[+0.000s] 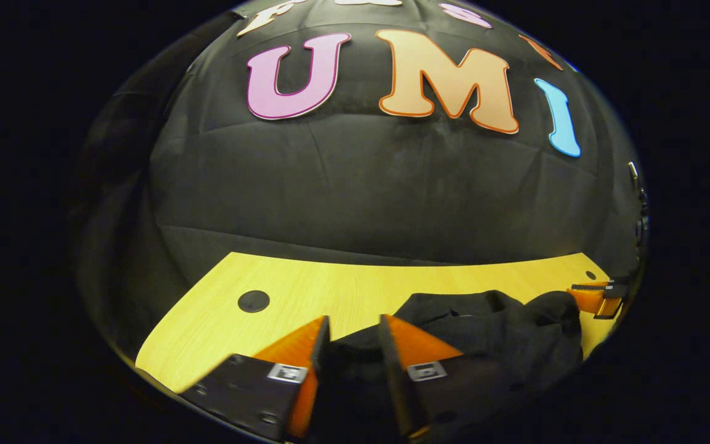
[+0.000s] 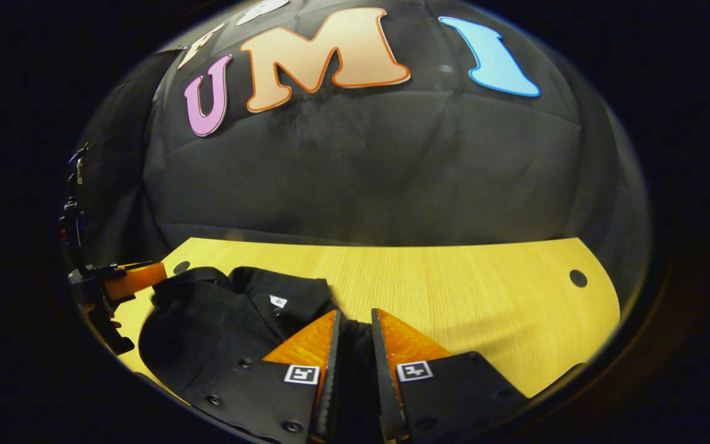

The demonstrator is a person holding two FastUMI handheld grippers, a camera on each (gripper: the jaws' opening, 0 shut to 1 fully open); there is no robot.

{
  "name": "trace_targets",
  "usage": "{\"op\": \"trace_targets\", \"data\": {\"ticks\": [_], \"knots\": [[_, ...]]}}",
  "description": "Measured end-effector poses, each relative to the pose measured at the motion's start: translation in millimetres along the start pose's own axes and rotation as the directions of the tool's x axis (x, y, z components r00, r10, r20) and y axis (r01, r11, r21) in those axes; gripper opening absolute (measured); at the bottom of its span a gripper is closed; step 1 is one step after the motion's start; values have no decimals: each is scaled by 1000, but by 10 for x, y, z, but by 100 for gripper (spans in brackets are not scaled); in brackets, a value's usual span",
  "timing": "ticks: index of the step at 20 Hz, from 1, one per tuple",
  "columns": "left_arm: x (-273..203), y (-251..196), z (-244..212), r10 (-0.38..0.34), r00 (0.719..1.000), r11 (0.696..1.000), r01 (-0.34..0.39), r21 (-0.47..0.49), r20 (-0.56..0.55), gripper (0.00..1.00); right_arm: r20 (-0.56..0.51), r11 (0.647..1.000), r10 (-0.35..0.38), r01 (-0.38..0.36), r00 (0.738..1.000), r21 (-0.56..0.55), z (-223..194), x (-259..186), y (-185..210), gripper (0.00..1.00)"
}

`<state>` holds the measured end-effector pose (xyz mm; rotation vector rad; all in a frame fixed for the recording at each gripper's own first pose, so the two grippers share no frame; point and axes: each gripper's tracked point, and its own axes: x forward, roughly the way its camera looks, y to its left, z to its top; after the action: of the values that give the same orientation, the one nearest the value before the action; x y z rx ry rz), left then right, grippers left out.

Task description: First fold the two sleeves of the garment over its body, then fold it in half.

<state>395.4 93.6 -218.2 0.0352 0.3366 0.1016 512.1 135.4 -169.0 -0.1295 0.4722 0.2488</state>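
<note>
A black garment (image 1: 490, 327) lies bunched on the yellow wooden table (image 1: 306, 290). In the left gripper view my left gripper (image 1: 355, 320) is shut on a thick fold of its cloth, which fills the gap between the fingers. At the garment's far right end sits my right gripper (image 1: 589, 297). In the right gripper view the garment (image 2: 207, 327) spreads to the left, a small white tag (image 2: 278, 301) showing near its collar. My right gripper (image 2: 355, 314) is shut on its near edge, jaws almost together. My left gripper (image 2: 139, 277) sits at the cloth's far left.
The table (image 2: 466, 290) stretches bare to the right of the garment. Round dark holes mark its surface (image 1: 253, 301) (image 2: 578, 278). The black cloth wall rises right behind the table's far edge.
</note>
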Motion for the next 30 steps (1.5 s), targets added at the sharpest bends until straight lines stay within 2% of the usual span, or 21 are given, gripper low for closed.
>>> {"op": "trace_targets", "data": {"ticks": [1, 3, 4, 7, 10, 13, 16, 18, 19, 20, 21, 22, 23, 24, 27, 30], "knots": [[-34, -4, 51, 4, 1000, 1000, -4, 5, 9, 59, 9, 1000, 11, -11, 1000, 14, 51, -60, 17, 35], [-151, -36, 244, 1, 999, 1000, -2, 7, 45, 91, 19, 999, 11, -11, 1000, 30, 124, -202, -7, 78], [-224, -52, 336, -6, 998, 1000, 5, 6, 64, 90, 25, 1000, 3, -3, 1000, 26, 171, -264, -31, 100], [-521, -71, 684, -10, 992, 1000, 7, 24, 124, 90, 108, 1000, -5, 4, 994, 16, 412, -693, 4, 99], [-973, -78, 1089, -16, 976, 1000, 15, 6, 216, 90, 223, 1000, -5, 3, 975, 9, 696, -1247, 126, 99], [-1571, -34, 1439, -14, 946, 1000, 21, -19, 323, 92, 363, 1000, -7, 8, 932, 0, 927, -1957, 305, 99], [-2179, 51, 1533, -7, 926, 1000, 16, -20, 376, 91, 471, 1000, -14, 23, 882, -13, 925, -2662, 522, 96], [-2587, 73, 1413, -12, 923, 999, 24, -26, 384, 92, 510, 999, -36, 35, 860, 11, 765, -3115, 661, 98], [-2791, 87, 1319, -16, 923, 999, 27, -25, 384, 92, 512, 999, -46, 38, 858, 26, 601, -3334, 750, 95], [-2992, 95, 1205, -23, 926, 999, 32, -17, 377, 92, 513, 998, -54, 38, 857, 42, 443, -3525, 831, 100], [-3182, 116, 1069, -28, 930, 999, 33, -9, 367, 91, 513, 998, -59, 37, 856, 52, 279, -3706, 916, 100], [-3370, 131, 938, -37, 936, 999, 40, 0, 350, 91, 508, 998, -64, 41, 859, 55, 116, -3888, 991, 95], [-3546, 139, 801, -44, 943, 999, 47, -1, 330, 92, 500, 997, -75, 52, 863, 59, -50, -4077, 1043, 94], [-3699, 139, 676, -56, 949, 998, 61, -8, 311, 92, 494, 996, -82, 59, 865, 62, -193, -4257, 1089, 97], [-4078, 199, 406, -73, 962, 997, 79, -15, 265, 92, 470, 992, -124, 90, 874, 94, -582, -4677, 1180, 94], [-4490, 231, 279, -104, 969, 994, 105, 9, 225, 92, 446, 984, -160, 105, 881, 146, -872, -4902, 1258, 97]]}}
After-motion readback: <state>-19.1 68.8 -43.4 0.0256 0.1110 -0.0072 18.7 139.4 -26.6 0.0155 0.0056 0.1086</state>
